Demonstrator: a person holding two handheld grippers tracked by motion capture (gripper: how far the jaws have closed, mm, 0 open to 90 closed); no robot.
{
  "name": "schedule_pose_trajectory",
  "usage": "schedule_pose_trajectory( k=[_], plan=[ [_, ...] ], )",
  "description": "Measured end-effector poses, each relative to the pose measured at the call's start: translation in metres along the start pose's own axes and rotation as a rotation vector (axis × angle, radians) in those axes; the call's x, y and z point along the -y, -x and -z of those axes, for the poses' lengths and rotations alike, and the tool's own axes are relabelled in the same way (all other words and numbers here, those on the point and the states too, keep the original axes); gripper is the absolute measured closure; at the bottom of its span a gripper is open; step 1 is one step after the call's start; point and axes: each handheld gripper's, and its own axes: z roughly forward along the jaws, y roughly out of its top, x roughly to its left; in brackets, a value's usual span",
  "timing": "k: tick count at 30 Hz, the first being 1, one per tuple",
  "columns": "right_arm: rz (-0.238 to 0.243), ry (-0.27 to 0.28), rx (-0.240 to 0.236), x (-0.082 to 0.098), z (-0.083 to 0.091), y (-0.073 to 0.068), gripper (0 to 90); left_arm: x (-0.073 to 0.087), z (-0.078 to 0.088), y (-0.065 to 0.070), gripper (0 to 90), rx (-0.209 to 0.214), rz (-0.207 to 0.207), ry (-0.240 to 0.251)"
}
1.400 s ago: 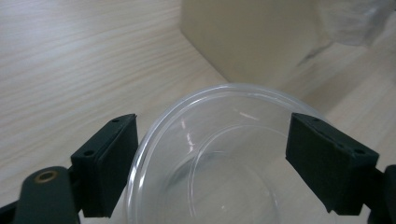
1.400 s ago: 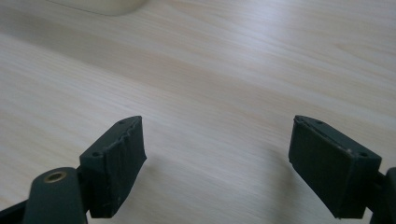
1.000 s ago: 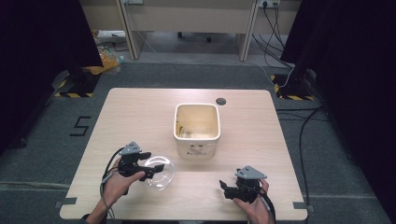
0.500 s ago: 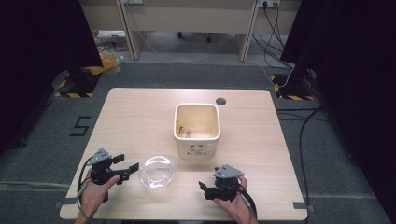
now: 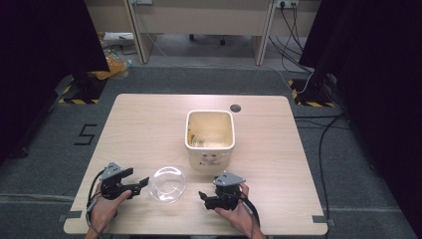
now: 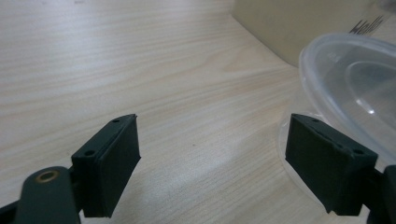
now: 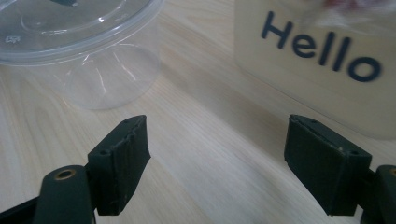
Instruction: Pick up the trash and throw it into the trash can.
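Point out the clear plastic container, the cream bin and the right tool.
Clear plastic container (image 5: 167,184), high view, on its lid.
Cream bin (image 5: 209,159), high view, on its front wall.
Right tool (image 5: 203,198), high view, between its open tips.

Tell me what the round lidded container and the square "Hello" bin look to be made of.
Round container: clear, glossy plastic; the wood grain shows through its wall and glare sits on its lid. Square bin: opaque cream with a matte face and printed dark lettering, probably plastic, though coated card or ceramic cannot be ruled out.

Black two-jaw left gripper (image 5: 141,183), right gripper (image 5: 203,196), grey top plates, black cables
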Motion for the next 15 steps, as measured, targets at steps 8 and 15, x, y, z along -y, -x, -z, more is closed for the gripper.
schedule_pose_trajectory(
  k=[8, 15],
  plan=[
    [0.012, 0.000, -0.022, -0.011, -0.024, -0.010, 23.9, 0.001, -0.001, 0.004, 17.1, -0.021, 0.001, -0.003],
    [0.009, 0.018, -0.009, -0.017, -0.032, -0.012, 24.6, 0.001, -0.004, 0.008, 17.3, -0.013, 0.001, -0.007]
  ],
)
